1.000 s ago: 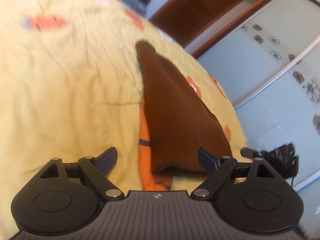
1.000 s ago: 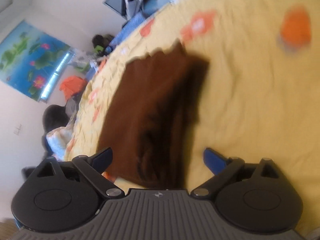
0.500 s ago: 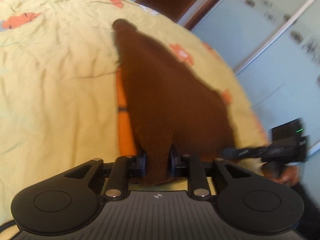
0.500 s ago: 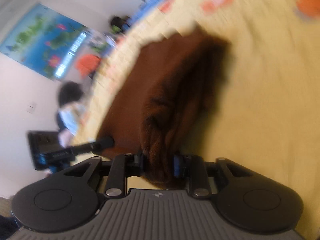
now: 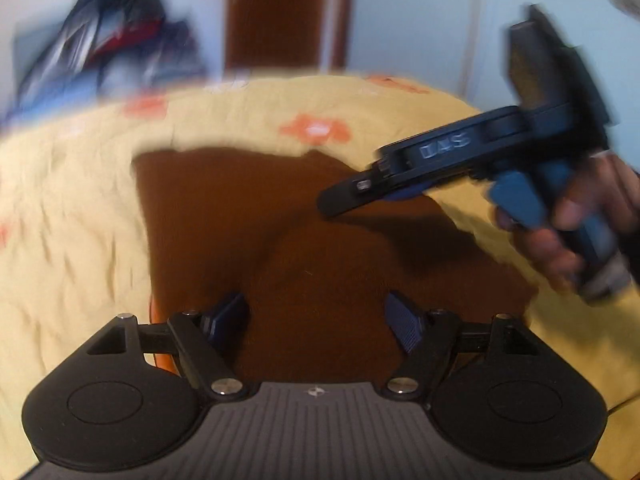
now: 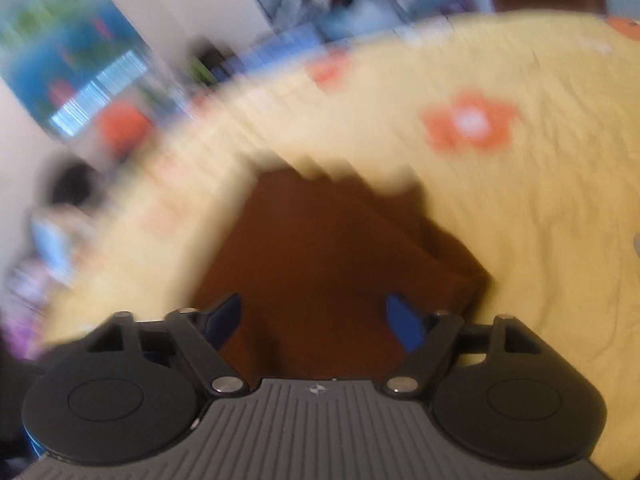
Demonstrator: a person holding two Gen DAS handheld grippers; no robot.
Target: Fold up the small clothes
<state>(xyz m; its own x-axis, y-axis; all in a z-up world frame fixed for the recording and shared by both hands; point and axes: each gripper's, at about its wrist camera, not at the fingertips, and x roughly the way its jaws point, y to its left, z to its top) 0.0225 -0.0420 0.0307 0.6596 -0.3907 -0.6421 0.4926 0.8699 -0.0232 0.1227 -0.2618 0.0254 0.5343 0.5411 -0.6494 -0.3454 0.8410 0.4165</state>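
A small brown knitted garment [image 5: 312, 240] lies folded on the yellow bedcover [image 5: 80, 220], one flap doubled over its near half. My left gripper [image 5: 316, 316] hovers over its near edge. Its jaws are opening, and the blue pads [image 5: 404, 320] stand apart from the cloth. In the right wrist view the same brown garment [image 6: 328, 264] lies below my right gripper [image 6: 316, 320]. Those jaws are opening too, with nothing pressed between them. The right gripper [image 5: 348, 200] also shows from the side in the left wrist view, over the garment's far right part, held by a hand [image 5: 568, 232].
An orange strip of fabric [image 5: 154, 320] peeks out under the garment's near left edge. The bedcover [image 6: 540, 220] carries orange flower prints [image 6: 468, 124]. Behind the bed are piled clothes [image 5: 104, 48], a dark wooden door [image 5: 280, 12] and a blue wall poster [image 6: 68, 56].
Half a second ago both grippers were shut on bunched brown cloth. Now both have let go and the cloth lies doubled over on the bed. Both views have rolled and swung.
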